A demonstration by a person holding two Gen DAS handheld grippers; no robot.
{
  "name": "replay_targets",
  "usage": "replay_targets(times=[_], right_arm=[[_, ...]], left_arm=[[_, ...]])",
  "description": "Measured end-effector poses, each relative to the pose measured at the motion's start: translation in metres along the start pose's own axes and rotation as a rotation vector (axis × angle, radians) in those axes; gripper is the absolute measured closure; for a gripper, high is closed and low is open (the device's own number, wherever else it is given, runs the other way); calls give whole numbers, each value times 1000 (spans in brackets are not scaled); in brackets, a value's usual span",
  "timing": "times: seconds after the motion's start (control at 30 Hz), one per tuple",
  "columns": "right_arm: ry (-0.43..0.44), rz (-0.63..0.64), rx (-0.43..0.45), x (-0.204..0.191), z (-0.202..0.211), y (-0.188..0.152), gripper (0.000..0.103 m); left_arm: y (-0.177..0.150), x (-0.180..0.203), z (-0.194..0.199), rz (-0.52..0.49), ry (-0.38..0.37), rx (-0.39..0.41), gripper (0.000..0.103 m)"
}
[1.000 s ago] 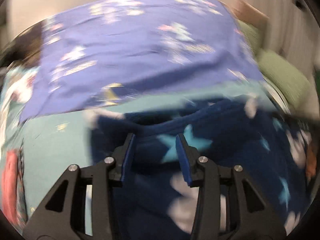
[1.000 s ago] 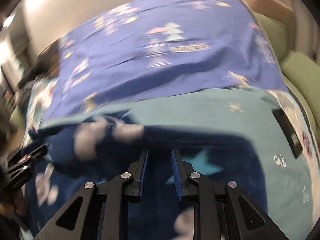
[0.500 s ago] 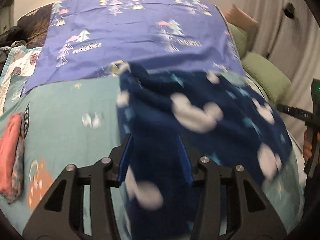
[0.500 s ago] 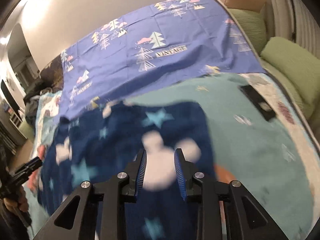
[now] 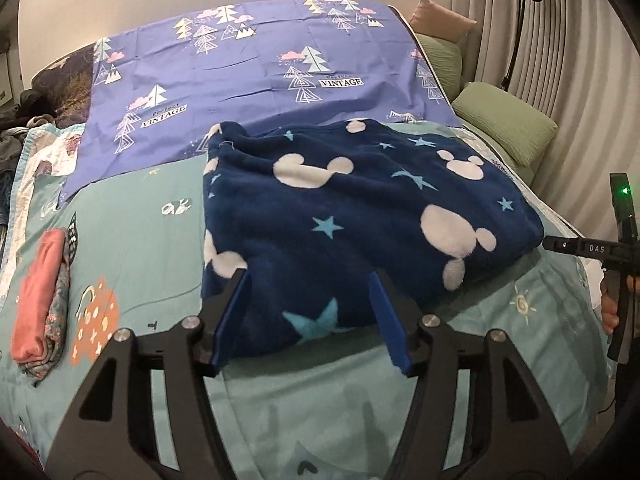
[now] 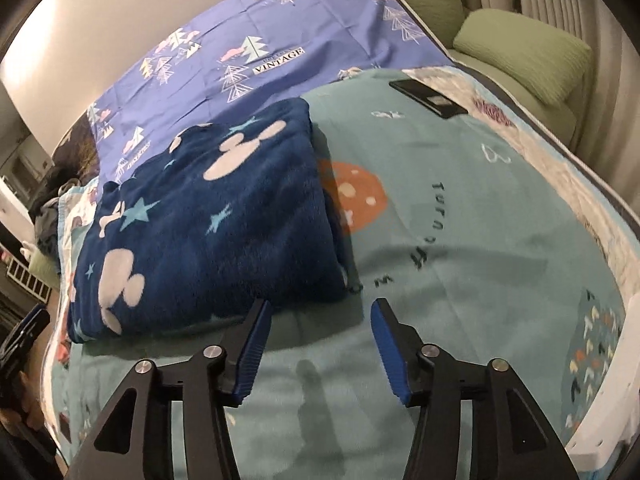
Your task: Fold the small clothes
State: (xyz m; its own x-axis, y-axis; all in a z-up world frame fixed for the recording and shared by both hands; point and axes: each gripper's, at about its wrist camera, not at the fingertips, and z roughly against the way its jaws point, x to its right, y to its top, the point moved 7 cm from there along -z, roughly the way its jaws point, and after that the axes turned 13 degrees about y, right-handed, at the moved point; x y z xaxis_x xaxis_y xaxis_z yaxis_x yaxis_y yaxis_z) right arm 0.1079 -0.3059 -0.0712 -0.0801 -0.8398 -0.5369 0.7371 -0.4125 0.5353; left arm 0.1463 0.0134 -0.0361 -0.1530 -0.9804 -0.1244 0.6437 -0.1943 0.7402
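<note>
A navy fleece garment [image 5: 360, 216] with white mouse heads and blue stars lies folded on the teal bedspread [image 5: 136, 240]. It also shows in the right wrist view [image 6: 216, 216]. My left gripper [image 5: 310, 312] is open and empty, just in front of the garment's near edge. My right gripper [image 6: 320, 332] is open and empty, just in front of the garment's near right corner, over bare bedspread [image 6: 460, 240].
A purple sheet [image 5: 256, 68] with tree prints covers the far half of the bed. A folded pink and patterned pile [image 5: 40, 300] lies at the left. A dark phone [image 6: 428, 98] lies at the far right. Green pillows [image 5: 504, 124] sit along the right edge.
Both grippers were shut on the navy garment and carried it over. Now they have let go, opened wide and drawn back, and the garment lies flat and folded.
</note>
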Motion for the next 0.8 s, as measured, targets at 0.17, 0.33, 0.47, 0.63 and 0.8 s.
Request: replay_targets(times=[0.17,0.33,0.47,0.63,0.8], right_arm=[[17,-34,-4,4,-3,-6,47],[11,-11,-5,1,-10,-5,42],[30,-4,-3,-2,-15,-2,39],[56,8,13,-6,-21,6,32],[118,12,1,-13,-31,9,83]], left_arm=[[-8,-8,-1,10,34,-5,38],[-22,-22,-14,31,81,-45,36],[-29,-26,-24,43,90,-72,36],[-36,-32,-43,74,80,-110,28],[-35,-33,-66,200,-18,-146,56]])
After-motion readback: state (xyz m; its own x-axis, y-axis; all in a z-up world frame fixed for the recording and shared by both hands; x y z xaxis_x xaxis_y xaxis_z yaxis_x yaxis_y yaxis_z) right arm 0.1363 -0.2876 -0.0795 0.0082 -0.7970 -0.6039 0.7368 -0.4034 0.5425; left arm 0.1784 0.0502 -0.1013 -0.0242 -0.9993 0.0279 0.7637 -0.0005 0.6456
